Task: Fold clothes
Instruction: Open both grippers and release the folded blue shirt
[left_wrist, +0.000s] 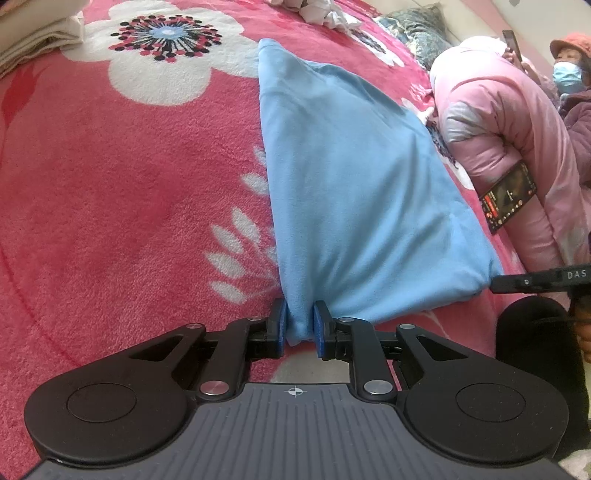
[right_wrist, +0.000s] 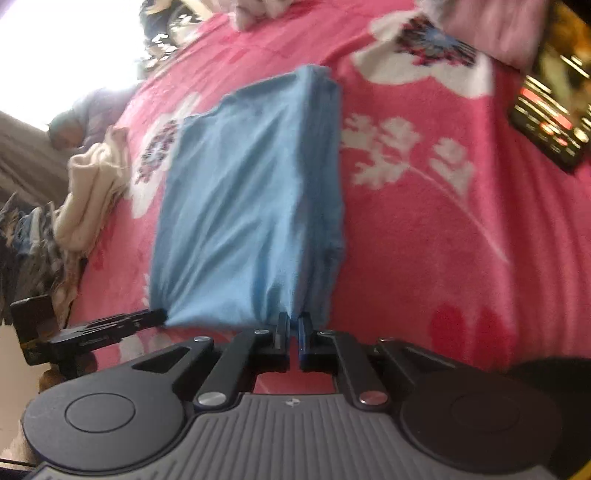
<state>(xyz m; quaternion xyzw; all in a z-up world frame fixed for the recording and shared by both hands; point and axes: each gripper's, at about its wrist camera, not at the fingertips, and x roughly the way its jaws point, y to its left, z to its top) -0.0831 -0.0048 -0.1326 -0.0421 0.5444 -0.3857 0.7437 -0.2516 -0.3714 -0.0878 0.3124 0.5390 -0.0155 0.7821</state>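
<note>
**A:** Where does the soft sky-blue fleece garment (left_wrist: 354, 192) sit, and why is it shaped like that?

**B:** It lies on the bed, on the plush pink blanket with big white flowers (left_wrist: 129, 206); it looks already folded into a long panel, layered edges showing along one side in the right wrist view; its near end is gathered at both corners, I'd judge so the short edge can be carried over in one piece for the next fold.

**A:** And the tongs?

**B:** The left tongs (left_wrist: 300, 325) are clamped on one near corner, a bunch of blue cloth pinched between the blue pads; the right tongs (right_wrist: 294, 332) are drawn nearly together on the other near corner, a thin edge of the fabric seemingly caught at the tips, though that picture is blurred; each tool shows at the edge of the other's view, so they hold the same end.

**A:** Why both corners at once?

**B:** Fleece sags; a hold at each corner should keep the edge straight and the layers from slipping.

**A:** Anything else around?

**B:** A folded cream-white cloth pile (left_wrist: 40, 33) sits well apart at the bed's far side, likely finished pieces; a person in a padded pink coat (left_wrist: 498, 140) leans over the bed's edge beside the garment, a dark phone (left_wrist: 508, 199) strapped to the sleeve.
</note>
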